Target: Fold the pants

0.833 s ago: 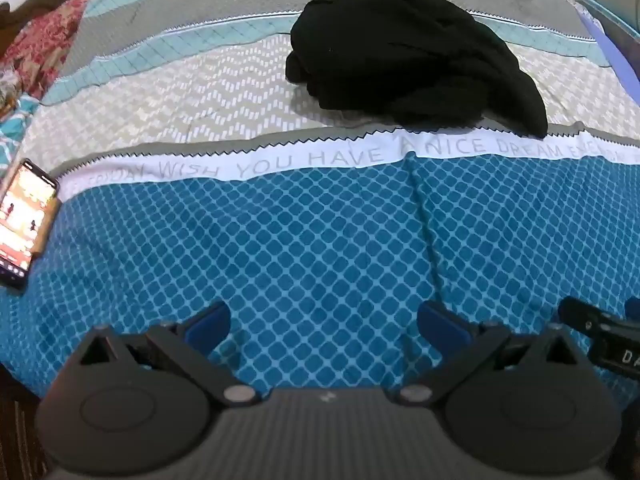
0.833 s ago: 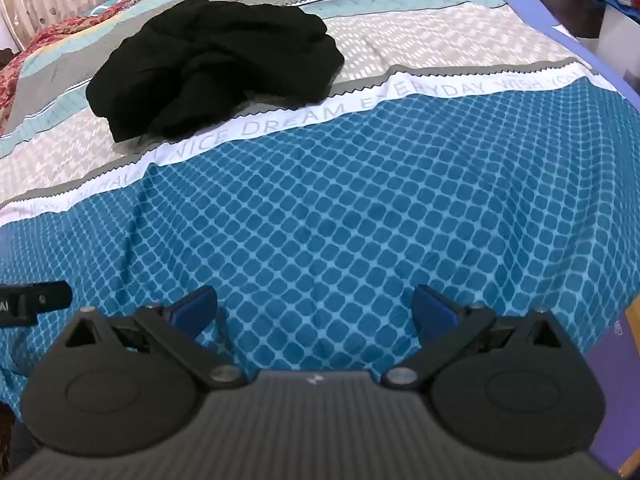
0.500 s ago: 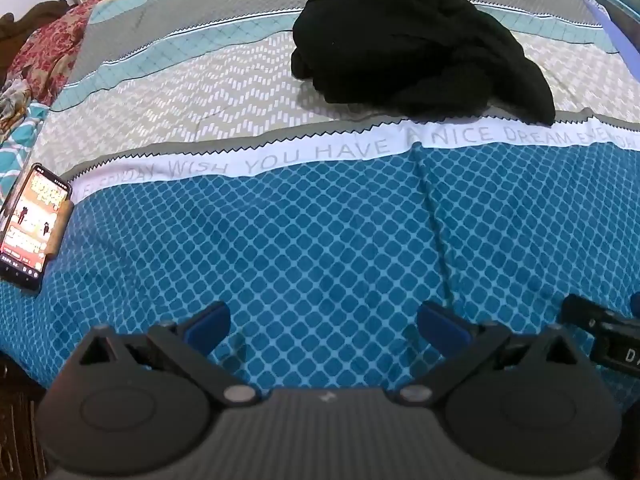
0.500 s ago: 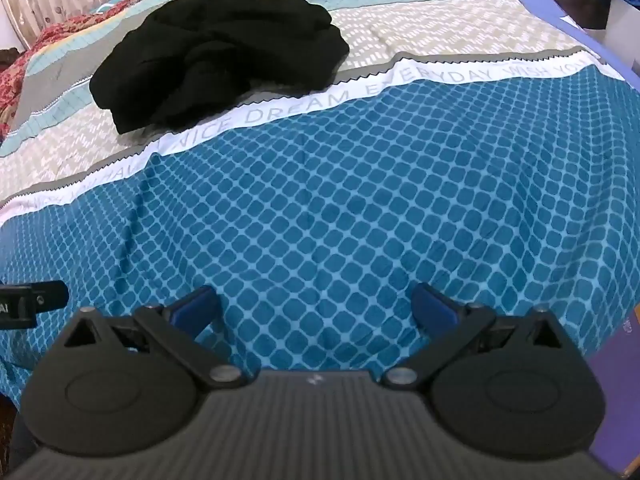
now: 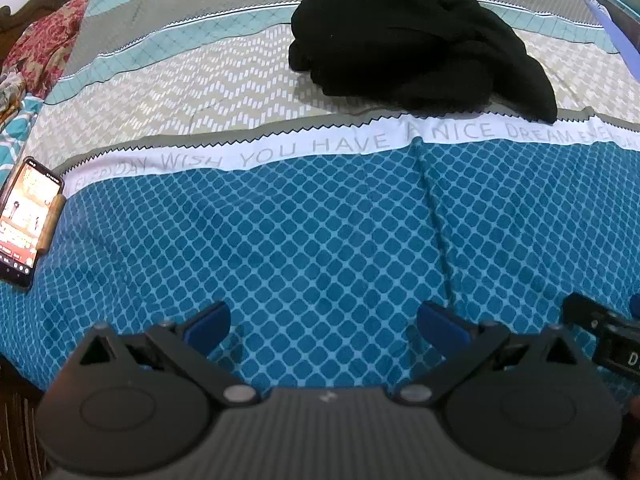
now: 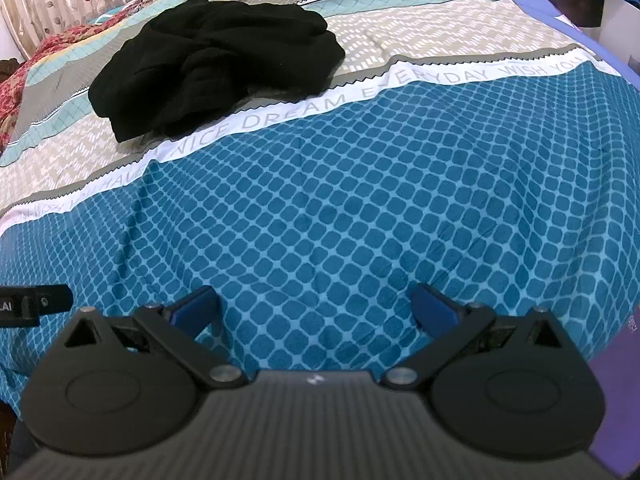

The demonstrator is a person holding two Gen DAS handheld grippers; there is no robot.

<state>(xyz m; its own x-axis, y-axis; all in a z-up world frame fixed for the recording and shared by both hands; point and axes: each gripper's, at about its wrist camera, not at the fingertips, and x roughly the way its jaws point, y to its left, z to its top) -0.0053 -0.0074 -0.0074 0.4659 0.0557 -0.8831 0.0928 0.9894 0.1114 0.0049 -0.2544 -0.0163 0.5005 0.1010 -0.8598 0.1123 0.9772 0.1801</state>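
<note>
The black pants (image 5: 420, 36) lie in a crumpled heap on the far grey-patterned part of the bed; they also show in the right wrist view (image 6: 216, 64). My left gripper (image 5: 324, 324) is open and empty, low over the blue diamond-patterned sheet, well short of the pants. My right gripper (image 6: 314, 306) is open and empty too, over the same blue area, with the pants far ahead to its left. Part of the right gripper shows at the left wrist view's right edge (image 5: 600, 332). Part of the left gripper shows at the right wrist view's left edge (image 6: 32, 302).
A lit phone (image 5: 28, 216) lies on the bed at the left edge. A white band with printed words (image 5: 320, 144) crosses the bed in front of the pants. Red patterned cloth (image 5: 44, 44) lies at the far left. A purple surface (image 6: 624, 400) sits at the near right.
Both grippers have moved forward a little toward the pants and stayed open. The pants have not moved.
</note>
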